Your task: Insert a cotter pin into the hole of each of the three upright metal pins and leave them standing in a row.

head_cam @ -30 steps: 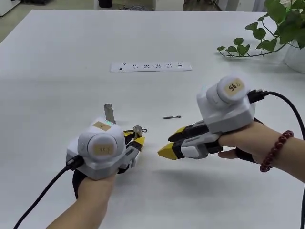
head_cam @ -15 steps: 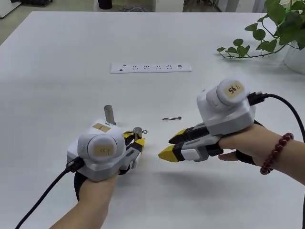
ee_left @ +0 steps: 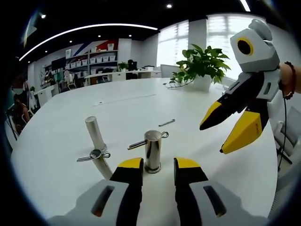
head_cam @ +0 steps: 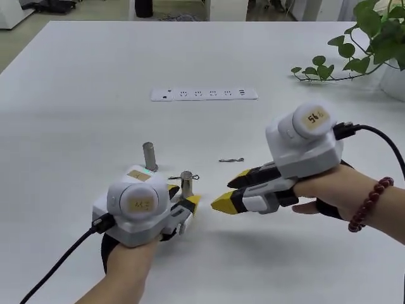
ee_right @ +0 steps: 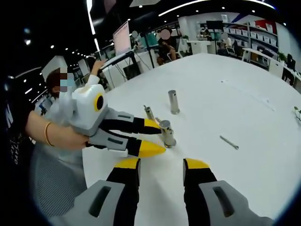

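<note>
Barely anything has shifted: left tool [ee_left: 158, 166] open around the cotter-pinned upright steel pin [ee_left: 153, 147], right tool [ee_right: 160, 164] beside it open, empty; bare steel pin [head_cam: 150, 156] behind awaits.

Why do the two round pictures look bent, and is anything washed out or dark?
Left gripper view: the fisheye curves the table edge, and the windows behind the plant glare white. Right gripper view: same curving, darker background, nearest metal pin sharp. Head view: straight lines, even light, soft shadow under the right gripper.
</note>
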Motion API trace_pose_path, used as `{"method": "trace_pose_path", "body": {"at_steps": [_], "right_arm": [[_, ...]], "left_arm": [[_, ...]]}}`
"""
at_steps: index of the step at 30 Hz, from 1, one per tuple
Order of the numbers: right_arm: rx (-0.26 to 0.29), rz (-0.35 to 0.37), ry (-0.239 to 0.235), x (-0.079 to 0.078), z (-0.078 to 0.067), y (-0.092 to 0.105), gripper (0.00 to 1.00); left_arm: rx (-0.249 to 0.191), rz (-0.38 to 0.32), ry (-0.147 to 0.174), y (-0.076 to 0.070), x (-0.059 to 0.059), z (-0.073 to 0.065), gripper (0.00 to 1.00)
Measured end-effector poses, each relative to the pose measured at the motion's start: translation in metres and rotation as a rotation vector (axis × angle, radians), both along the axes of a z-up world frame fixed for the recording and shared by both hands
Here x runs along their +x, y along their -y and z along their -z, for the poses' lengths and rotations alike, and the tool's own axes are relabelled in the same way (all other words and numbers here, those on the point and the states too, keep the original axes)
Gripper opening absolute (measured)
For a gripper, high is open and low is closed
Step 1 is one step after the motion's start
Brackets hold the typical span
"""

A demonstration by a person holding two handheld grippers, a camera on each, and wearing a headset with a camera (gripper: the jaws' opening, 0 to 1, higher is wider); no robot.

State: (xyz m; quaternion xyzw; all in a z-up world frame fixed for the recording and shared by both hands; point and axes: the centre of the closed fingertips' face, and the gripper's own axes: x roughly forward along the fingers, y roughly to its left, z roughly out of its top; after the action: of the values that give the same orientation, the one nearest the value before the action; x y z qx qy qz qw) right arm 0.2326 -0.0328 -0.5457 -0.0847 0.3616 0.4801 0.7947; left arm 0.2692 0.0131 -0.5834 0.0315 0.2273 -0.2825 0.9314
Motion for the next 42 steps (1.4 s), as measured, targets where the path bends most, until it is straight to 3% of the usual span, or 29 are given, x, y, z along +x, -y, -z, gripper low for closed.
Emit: {"method": "trace_pose_path", "body": {"at_steps": [13,23,32,42], "right_arm": [[0.095,0.044,0.007,0.010,-0.017,-0.012,0.39],[0.131,0.072,0.029,0.023,-0.031,-0.023,0.42],[0.148,0.078,0.059,0.044,-0.042,-0.036,0.44],[0.159,0.076,0.082,0.065,-0.041,-0.057,0.46]], "left_arm": [[-0.018,0.014,-0.002,-0.003,-0.021,-0.012,0.37],[-0.074,-0.041,-0.001,-0.019,-0.033,-0.028,0.52],[-0.059,-0.064,0.009,-0.038,-0.039,-0.033,0.70],[-0.049,-0.068,0.024,-0.056,-0.042,-0.040,0.91]]}}
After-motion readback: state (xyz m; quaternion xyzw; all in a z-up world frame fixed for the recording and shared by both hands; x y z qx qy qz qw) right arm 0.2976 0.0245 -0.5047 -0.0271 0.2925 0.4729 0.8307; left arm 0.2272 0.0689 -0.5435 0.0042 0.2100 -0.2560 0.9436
